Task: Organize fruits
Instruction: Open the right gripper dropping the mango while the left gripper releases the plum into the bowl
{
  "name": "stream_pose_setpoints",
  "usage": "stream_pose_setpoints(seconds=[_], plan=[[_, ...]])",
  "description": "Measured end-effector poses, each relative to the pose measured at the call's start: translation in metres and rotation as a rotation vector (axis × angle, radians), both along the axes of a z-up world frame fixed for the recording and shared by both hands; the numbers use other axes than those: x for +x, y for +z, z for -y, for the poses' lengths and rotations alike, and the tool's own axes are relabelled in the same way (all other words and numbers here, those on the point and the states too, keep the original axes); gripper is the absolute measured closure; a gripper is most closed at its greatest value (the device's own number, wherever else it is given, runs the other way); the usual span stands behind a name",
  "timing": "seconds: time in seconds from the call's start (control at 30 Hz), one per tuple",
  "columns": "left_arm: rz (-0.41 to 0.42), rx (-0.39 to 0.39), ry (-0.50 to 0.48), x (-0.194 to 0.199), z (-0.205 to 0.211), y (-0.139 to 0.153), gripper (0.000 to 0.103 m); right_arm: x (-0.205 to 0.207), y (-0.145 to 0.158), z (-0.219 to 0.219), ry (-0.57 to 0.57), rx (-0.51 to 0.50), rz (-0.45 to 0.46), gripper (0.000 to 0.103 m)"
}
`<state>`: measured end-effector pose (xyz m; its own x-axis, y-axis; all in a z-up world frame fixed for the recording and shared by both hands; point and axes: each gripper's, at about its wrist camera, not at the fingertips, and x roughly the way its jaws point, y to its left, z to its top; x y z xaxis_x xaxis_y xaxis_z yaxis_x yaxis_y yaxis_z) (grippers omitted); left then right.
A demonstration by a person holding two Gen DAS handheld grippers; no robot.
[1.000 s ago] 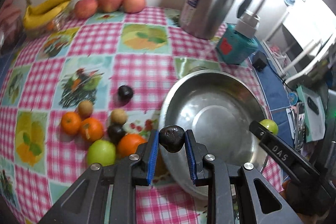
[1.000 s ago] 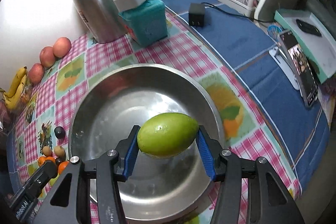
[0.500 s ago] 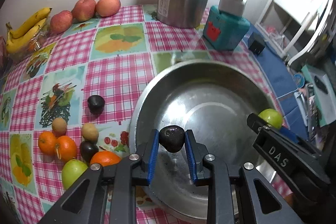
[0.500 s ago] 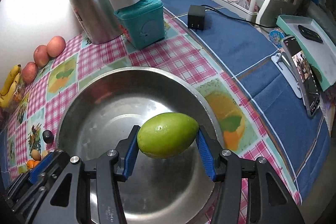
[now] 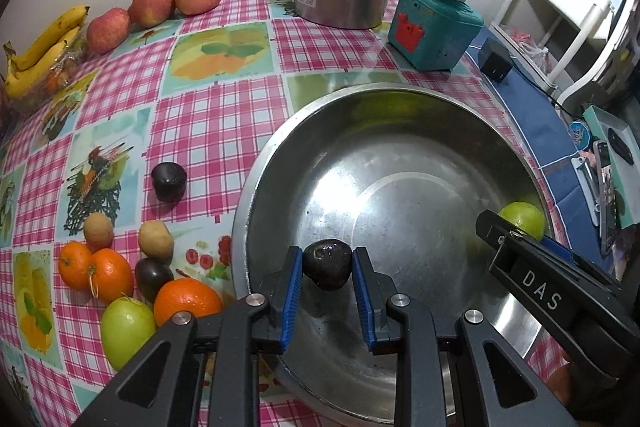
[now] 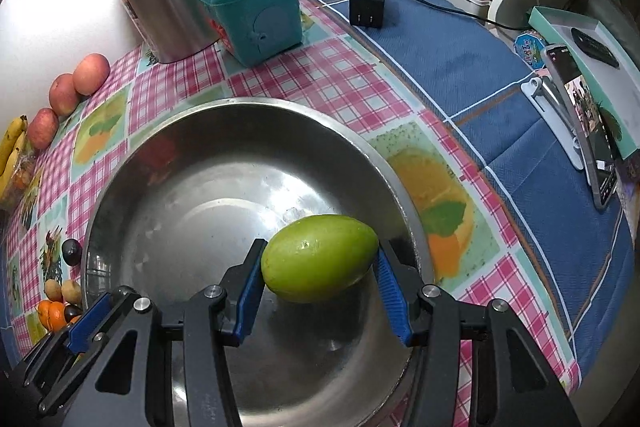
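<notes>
With both grippers over the steel basin (image 5: 400,163), I've got its wide, smooth floor bare below. My left gripper (image 5: 327,269) is clamped on a dark plum (image 5: 327,264) near the rim; my right gripper (image 6: 320,263) pinches a glossy green oval fruit (image 6: 319,257). Other fruit (image 5: 120,279) is bunched beside the rim on checked oilcloth (image 5: 208,115).

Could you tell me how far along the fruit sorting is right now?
Nothing lies in the round steel bowl yet. In hand: the left tongs grip a dark plum over it, and the right tongs grip an oval green fruit. Left: the oranges, green apple and small brown and dark fruits on the checked cloth.
</notes>
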<state>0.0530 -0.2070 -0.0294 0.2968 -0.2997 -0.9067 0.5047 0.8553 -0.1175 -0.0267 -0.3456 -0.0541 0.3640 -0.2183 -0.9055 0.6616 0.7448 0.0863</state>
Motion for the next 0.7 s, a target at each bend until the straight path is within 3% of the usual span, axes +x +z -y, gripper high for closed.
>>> stream_pose_setpoints(seconds=[0.47, 0.6, 0.7], plan=[[-0.012, -0.016, -0.009, -0.002, 0.001, 0.003, 0.073, -0.001, 0.006, 0.002, -0.003, -0.001, 0.012, 0.048], [0.002, -0.026, -0.011, -0.004, 0.001, 0.008, 0.050, 0.000, 0.012, 0.000, 0.008, -0.002, 0.033, 0.044], [0.010, -0.036, -0.012, -0.005, 0.001, 0.013, 0.050, -0.001, 0.023, -0.004, 0.021, -0.028, 0.060, 0.041]])
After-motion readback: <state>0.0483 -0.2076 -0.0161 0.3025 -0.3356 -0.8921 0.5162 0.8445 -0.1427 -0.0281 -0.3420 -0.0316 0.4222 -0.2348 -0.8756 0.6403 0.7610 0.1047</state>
